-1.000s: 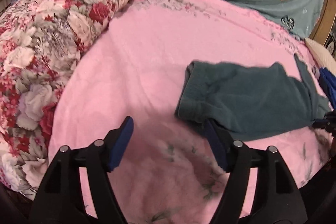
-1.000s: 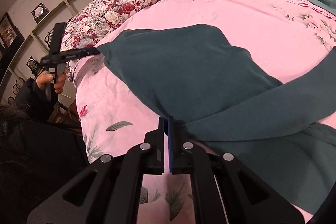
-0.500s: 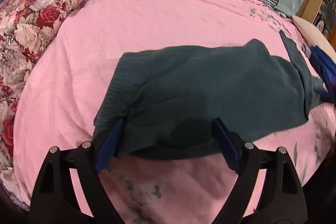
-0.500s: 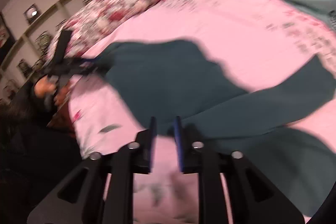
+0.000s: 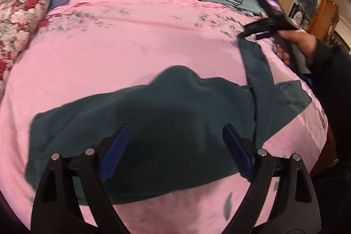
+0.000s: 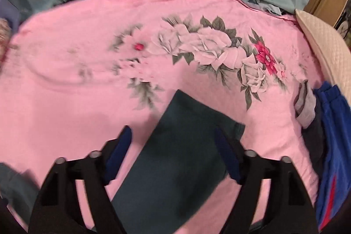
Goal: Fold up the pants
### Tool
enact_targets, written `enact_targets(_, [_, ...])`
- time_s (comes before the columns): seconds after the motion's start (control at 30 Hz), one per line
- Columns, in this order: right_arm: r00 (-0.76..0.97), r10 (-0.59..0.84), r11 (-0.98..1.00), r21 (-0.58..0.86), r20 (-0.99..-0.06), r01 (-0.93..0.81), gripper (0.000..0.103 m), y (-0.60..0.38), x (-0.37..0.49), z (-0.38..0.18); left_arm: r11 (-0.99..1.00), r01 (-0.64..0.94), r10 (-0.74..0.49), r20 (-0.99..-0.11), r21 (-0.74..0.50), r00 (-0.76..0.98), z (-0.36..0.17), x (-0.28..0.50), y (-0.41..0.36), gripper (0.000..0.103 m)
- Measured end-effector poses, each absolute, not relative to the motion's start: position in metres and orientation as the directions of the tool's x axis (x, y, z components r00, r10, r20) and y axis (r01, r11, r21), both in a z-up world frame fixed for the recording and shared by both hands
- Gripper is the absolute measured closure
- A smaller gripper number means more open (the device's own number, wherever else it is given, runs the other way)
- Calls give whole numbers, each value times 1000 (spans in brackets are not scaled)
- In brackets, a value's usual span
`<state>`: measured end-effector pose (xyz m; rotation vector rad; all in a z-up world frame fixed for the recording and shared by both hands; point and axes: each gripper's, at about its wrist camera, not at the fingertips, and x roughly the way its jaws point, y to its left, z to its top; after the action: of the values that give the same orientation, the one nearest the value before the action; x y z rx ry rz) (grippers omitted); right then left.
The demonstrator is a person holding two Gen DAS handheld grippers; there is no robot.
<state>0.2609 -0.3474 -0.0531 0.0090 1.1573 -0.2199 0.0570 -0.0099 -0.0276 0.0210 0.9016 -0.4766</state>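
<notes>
Both grippers hang over the dark teal fleece pants (image 5: 166, 115) spread on the pink floral bedsheet (image 5: 131, 41). My left gripper (image 5: 175, 146) gapes wide above the folded body, pinching nothing. My right gripper (image 6: 173, 146), jaws just opened, straddles one leg end (image 6: 186, 146), pads clear of it.

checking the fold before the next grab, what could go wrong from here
1. Both tongs, left and right, have just been opening and hold nothing, so the dark green pants lie loose and bunched, with a hump that may set a crooked crease.
2. One leg trails off at an angle near the blue clothes; a careless grab could snag those too.
</notes>
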Motion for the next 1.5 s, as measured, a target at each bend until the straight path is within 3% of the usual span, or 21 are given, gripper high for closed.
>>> enact_targets(0.03, [346, -129, 980, -66, -929, 188, 81, -353, 267, -63, 889, 419, -398, -763, -184, 508, -31, 58, -17, 15])
enact_targets(0.1, [353, -85, 980, -15, -932, 198, 88, -361, 266, -66, 882, 433, -402, -777, -186, 485, -39, 62, -24, 15])
enact_targets(0.13, [360, -51, 985, 13, -932, 174, 100, -364, 263, -67, 878, 440, -406, -782, -189, 474, -41, 63, -27, 15])
enact_targets(0.17, [372, 0, 985, 64, -928, 162, 102, -369, 259, -66, 875, 444, -407, -787, -191, 464, -44, 64, -29, 15])
enact_targets(0.33, [644, 231, 920, 379, -729, 99, 102, -425, 189, -6, 864, 456, -428, -790, -214, 439, -53, 68, -37, 15])
enact_targets(0.43, [780, 271, 876, 480, -565, 43, 102, -466, 108, 38, 856, 468, -436, -793, -220, 425, -58, 69, -43, 15])
enact_targets(0.5, [826, 257, 857, 513, -502, 45, 102, -486, 64, 50, 851, 477, -441, -794, -221, 418, -61, 68, -46, 15])
enact_targets(0.6, [832, 204, 843, 525, -515, 119, 102, -516, -17, 20, 848, 482, -446, -791, -222, 420, -65, 67, -50, 11])
enact_targets(0.77, [702, 161, 768, 535, -694, 352, 102, -544, -84, -76, 849, 484, -441, -791, -213, 424, -66, 66, -53, 10])
enact_targets(0.87, [690, 33, 767, 460, -723, 446, 96, -548, -106, -70, 854, 485, -421, -799, -190, 429, -66, 66, -57, 10])
enact_targets(0.93, [716, -66, 774, 418, -695, 477, 67, -549, -113, -47, 858, 481, -413, -802, -182, 432, -66, 65, -58, 10])
enact_targets(1.03, [756, -90, 846, 350, -649, 402, 52, -539, -95, -14, 859, 479, -412, -800, -180, 437, -67, 63, -58, 10])
enact_targets(1.1, [724, -114, 914, 213, -680, 344, 41, -522, -62, -3, 860, 477, -413, -799, -182, 438, -67, 63, -57, 10])
enact_targets(1.2, [646, -203, 949, 15, -736, 316, 41, -510, -19, -12, 861, 475, -409, -800, -180, 440, -67, 64, -57, 10])
enact_targets(1.33, [491, -161, 959, -18, -856, 284, 42, -526, 24, -56, 862, 474, -407, -801, -179, 439, -67, 65, -56, 10])
enact_targets(1.37, [446, -139, 964, -18, -884, 264, 46, -527, 28, -66, 864, 470, -406, -801, -180, 440, -67, 65, -55, 10])
enact_targets(1.4, [426, -93, 970, 14, -900, 243, 78, -528, 29, -73, 865, 469, -405, -801, -180, 440, -66, 66, -54, 10])
enact_targets(1.43, [438, -48, 970, 62, -898, 234, 90, -530, 27, -72, 867, 464, -401, -804, -179, 440, -67, 67, -54, 10])
enact_targets(1.5, [466, -77, 976, 29, -881, 217, 93, -526, 21, -61, 870, 460, -397, -805, -177, 442, -66, 69, -53, 10])
